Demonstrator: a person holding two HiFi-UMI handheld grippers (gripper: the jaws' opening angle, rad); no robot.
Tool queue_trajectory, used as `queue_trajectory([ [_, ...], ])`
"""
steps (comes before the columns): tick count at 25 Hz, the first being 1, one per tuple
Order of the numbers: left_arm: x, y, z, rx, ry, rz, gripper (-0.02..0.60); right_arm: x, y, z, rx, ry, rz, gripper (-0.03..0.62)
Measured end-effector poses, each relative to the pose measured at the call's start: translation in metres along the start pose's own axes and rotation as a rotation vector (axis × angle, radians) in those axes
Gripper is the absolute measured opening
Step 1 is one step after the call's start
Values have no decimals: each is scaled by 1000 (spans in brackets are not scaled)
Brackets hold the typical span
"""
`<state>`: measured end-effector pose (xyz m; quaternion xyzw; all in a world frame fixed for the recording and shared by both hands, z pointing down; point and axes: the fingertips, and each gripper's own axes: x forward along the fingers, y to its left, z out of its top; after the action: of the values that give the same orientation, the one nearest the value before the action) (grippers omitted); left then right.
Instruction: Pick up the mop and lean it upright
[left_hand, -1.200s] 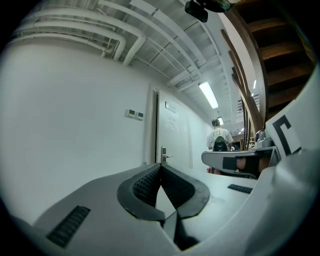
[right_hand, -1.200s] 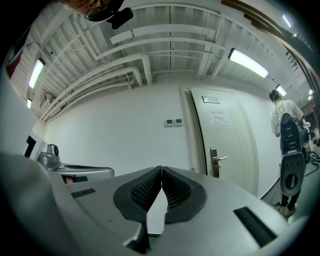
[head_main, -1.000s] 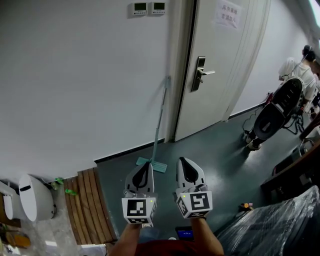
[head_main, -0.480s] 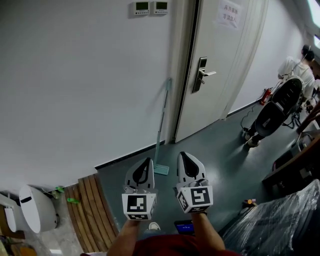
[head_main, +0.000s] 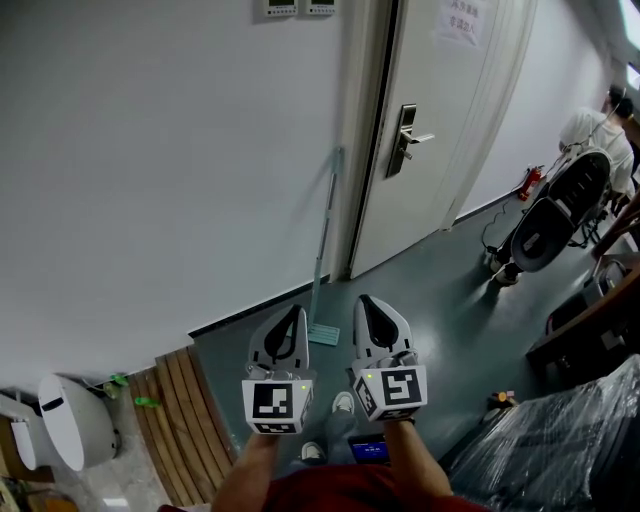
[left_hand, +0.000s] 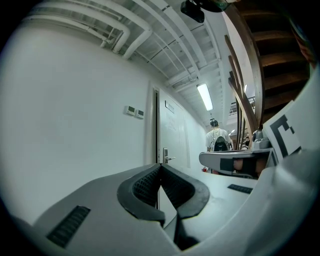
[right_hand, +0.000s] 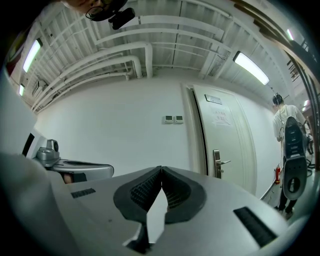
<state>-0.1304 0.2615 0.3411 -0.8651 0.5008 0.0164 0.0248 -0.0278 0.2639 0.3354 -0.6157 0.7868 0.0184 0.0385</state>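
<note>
In the head view the mop (head_main: 322, 240) is seen standing upright. Its handle is leaned against the white wall (head_main: 150, 150) just beside the door (head_main: 440, 110), and its head is set on the dark floor (head_main: 430, 300). The left gripper (head_main: 296, 314) and right gripper (head_main: 366, 304) are held side by side, apart from it. Only in the gripper views are the jaw tips seen pressed together and empty, with ceiling pipes (right_hand: 125, 60) overhead.
</note>
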Motion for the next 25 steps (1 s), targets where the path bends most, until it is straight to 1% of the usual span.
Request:
queue_trajectory([
  [6, 35, 12, -7, 8, 5, 15, 13, 34, -17, -7, 6, -2, 13, 17],
  [10, 70, 17, -6, 6, 7, 21, 12, 63, -35, -8, 10, 1, 22, 17],
  [15, 117, 16, -8, 11, 12, 20, 13, 97, -68, -8, 21, -8, 20, 17],
  [25, 210, 0, -13, 10, 26, 36, 13, 150, -142, -14, 35, -3, 34, 18],
])
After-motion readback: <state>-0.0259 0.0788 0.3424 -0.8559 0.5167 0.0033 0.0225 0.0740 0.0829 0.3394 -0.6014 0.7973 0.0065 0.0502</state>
